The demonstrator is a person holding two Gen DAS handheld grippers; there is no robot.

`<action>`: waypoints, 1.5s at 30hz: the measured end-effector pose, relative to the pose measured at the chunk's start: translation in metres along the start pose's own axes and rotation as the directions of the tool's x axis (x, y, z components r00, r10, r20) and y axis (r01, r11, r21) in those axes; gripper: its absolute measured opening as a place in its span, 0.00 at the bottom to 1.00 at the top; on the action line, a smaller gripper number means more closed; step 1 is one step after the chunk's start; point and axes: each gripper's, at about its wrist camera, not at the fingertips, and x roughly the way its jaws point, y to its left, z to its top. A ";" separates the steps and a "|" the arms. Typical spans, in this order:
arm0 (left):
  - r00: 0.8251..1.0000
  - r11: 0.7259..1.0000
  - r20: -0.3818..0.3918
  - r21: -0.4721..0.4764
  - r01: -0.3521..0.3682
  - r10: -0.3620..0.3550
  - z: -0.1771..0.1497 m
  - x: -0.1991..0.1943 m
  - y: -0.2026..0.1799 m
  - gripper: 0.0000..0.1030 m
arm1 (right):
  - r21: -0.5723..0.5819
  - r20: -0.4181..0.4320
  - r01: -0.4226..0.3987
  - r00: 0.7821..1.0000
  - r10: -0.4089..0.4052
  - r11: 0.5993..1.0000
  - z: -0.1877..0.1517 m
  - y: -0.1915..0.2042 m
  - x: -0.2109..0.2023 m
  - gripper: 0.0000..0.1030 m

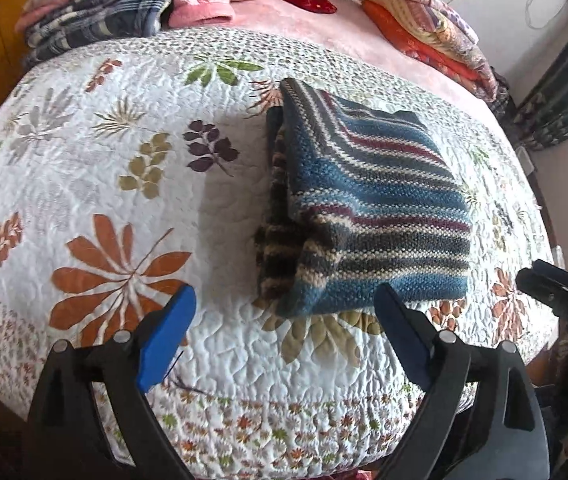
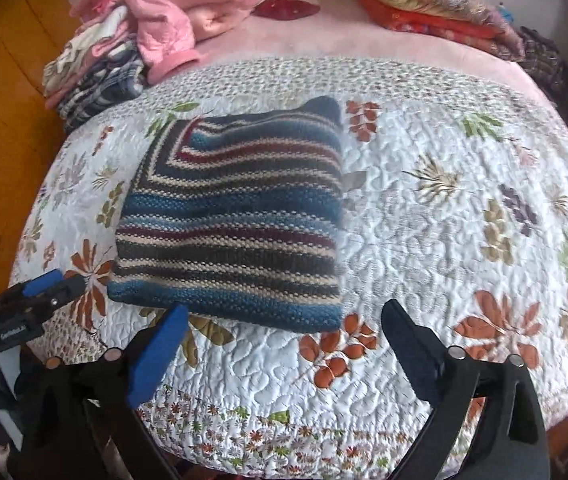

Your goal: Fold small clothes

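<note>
Striped wool in blue, maroon, cream and grey catches our eye first: from the left wrist camera we see a folded sweater (image 1: pixel 368 200) lying flat on a white quilt (image 1: pixel 123 184) printed with leaves and flowers. A darker brown-striped layer pokes out along its left edge. Our left gripper (image 1: pixel 286 308) hovers above the near edge of the quilt with its blue-padded fingers (image 1: pixel 165 338) spread wide and nothing between them; the sweater's near corner sits just beyond the gap. At the right edge we catch the black tip of our right gripper (image 1: pixel 556 284), apart from the sweater. Behind the quilt lies a pink blanket (image 1: pixel 324 28), with a pile of plaid and pink clothes (image 1: pixel 95 12) at the back left and stacked orange and patterned bedding (image 1: pixel 432 32) at the back right.

From the right wrist camera, the sweater (image 2: pixel 231 220) lies left of centre on the quilt (image 2: pixel 444 232), a neat rectangle with its blue hem nearest us. Our right gripper (image 2: pixel 284 320) is also spread wide and holds nothing, its fingers (image 2: pixel 159 354) just short of the hem. The left gripper (image 2: pixel 43 288) shows at the left edge, just beside the sweater's near left corner, not touching it. The clothes pile (image 2: pixel 123 40) and bedding (image 2: pixel 424 4) sit at the back.
</note>
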 end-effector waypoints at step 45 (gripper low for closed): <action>0.988 0.984 -0.001 0.091 -0.151 0.152 -0.015 -0.011 -0.043 0.89 | 0.029 -0.025 0.135 0.991 -0.135 0.990 -0.015 0.018 -0.013 0.96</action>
